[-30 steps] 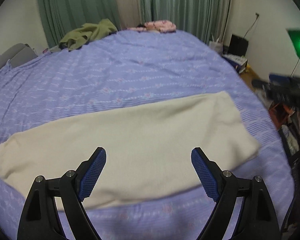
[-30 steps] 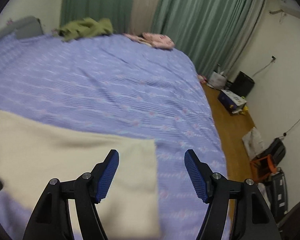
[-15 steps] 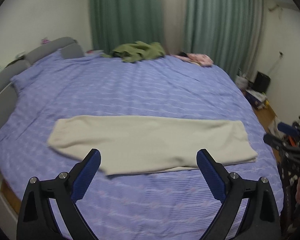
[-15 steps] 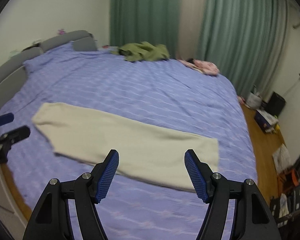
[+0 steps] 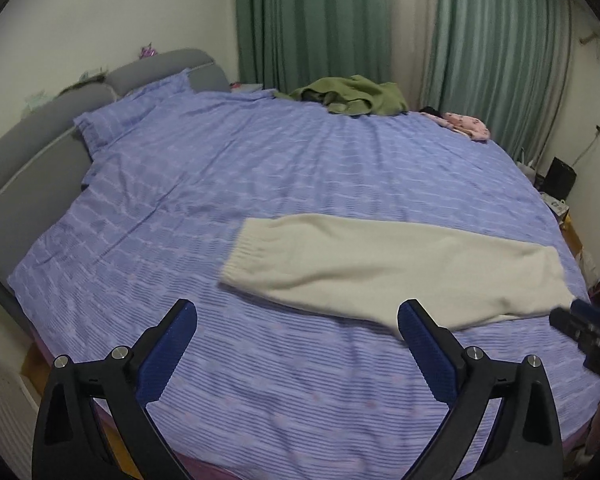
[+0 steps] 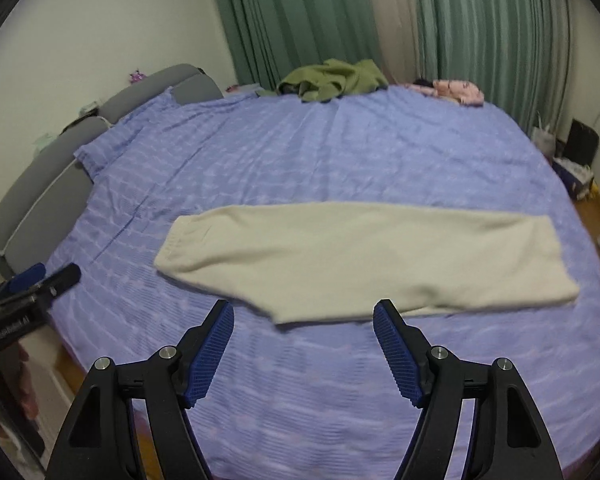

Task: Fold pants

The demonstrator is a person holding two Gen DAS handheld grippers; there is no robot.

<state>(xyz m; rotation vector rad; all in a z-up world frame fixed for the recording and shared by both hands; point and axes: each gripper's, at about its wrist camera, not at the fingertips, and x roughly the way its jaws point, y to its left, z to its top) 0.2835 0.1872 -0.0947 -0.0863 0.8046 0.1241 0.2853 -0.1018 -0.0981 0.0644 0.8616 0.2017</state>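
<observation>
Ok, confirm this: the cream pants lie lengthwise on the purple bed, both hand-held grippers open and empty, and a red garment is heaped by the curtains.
Not quite: the right wrist view shows the heaped garment by the curtains is olive green, not red. The rest stands: cream pants on the purple bed, left hand-held gripper and right hand-held gripper open and empty.

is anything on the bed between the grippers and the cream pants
Nothing visible. Only bare purple bedspread lies between the right gripper, the left gripper and the pants. The green clothes and pink clothes sit at the far edge, beyond the pants.
</observation>
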